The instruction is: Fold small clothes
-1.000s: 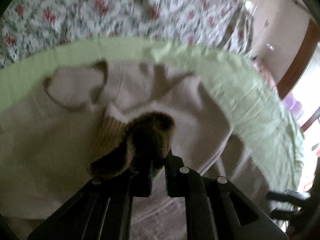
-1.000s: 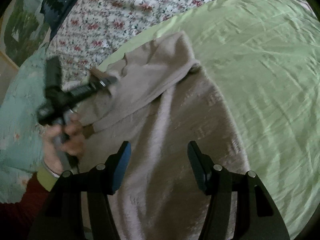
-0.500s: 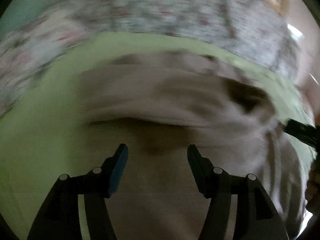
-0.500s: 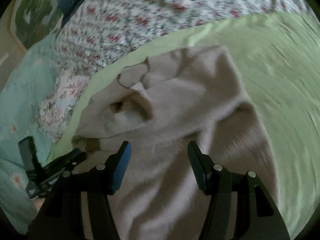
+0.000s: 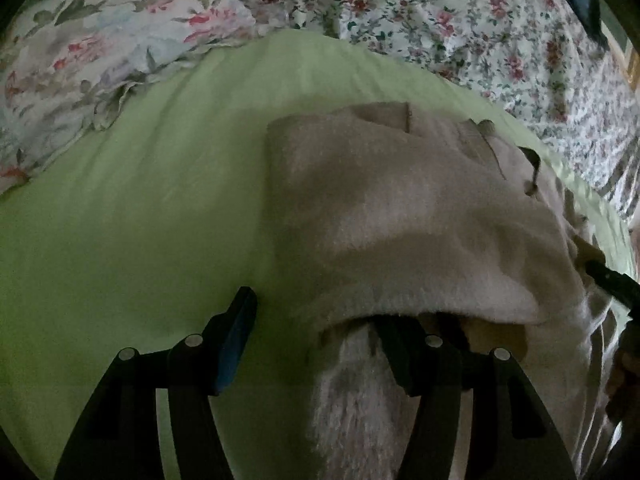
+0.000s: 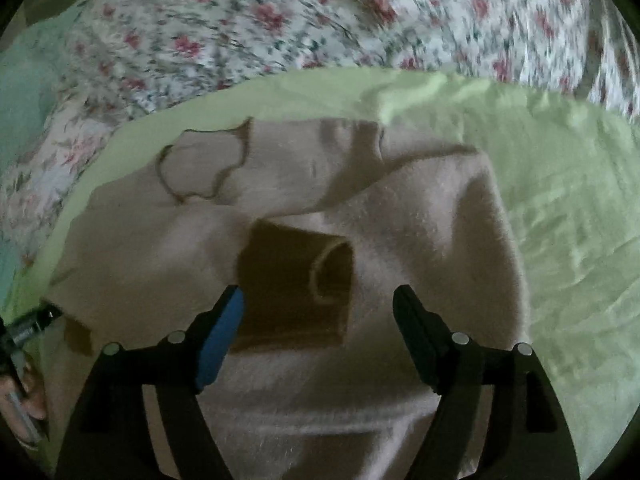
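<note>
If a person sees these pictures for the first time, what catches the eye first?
First, the beige sweater, partly folded, lying in the middle of the light green sheet. A brown cuff lies on top of it, just ahead of the open right tool. Behind the sheet, the flowered bedding fills the background.

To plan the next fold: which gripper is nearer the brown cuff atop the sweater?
Right. The cuff lies just ahead between the open fingers of the right gripper; the left gripper is off at the sweater's side edge. Both just opened, gripping nothing.
</note>
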`<state>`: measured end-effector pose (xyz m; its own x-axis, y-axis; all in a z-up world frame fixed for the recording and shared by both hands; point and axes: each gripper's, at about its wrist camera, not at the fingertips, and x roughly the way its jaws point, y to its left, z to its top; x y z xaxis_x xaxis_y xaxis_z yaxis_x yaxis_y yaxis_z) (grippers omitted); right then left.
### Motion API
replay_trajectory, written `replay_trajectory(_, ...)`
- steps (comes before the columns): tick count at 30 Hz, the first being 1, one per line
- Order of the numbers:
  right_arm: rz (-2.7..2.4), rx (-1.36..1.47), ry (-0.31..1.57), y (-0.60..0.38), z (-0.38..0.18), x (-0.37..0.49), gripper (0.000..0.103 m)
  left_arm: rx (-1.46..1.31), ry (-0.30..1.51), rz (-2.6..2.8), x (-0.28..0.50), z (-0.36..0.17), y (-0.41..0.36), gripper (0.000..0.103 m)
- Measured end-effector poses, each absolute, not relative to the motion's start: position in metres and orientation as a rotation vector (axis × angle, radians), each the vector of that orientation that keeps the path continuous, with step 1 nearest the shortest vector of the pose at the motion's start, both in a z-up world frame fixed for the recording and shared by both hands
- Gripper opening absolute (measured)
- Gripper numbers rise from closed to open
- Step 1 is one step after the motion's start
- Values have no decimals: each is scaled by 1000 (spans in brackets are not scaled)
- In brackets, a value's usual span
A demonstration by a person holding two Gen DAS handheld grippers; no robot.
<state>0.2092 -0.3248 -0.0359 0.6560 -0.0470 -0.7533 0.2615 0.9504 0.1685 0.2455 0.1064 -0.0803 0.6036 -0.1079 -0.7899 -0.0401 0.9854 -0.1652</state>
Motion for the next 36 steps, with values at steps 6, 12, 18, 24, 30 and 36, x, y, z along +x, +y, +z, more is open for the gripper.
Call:
replay_trajectory(6, -24, 497, 788, -338, -30, 211, 7, -151, 906, -16, 240, -78, 107, 50)
replay_trajectory(12, -36, 460, 616, -346, 35, 156, 7, -189, 895, 11, 226, -75, 105, 24)
replay_trajectory(18, -121, 456, 756, -360, -12, 165, 7, -164, 909, 41, 207, -74, 98, 21)
replay_trajectory(24, -172, 460, 801, -367, -34, 165, 7, -243, 947, 2, 217, -78, 111, 21)
replay_trajectory(30, -229, 456, 839, -372, -37, 158, 20, -195, 983, -29, 206, -70, 109, 23)
replay_trajectory(36, -210, 484, 746, -366, -3, 81, 50, -160, 975, -149, 142, -58, 107, 42)
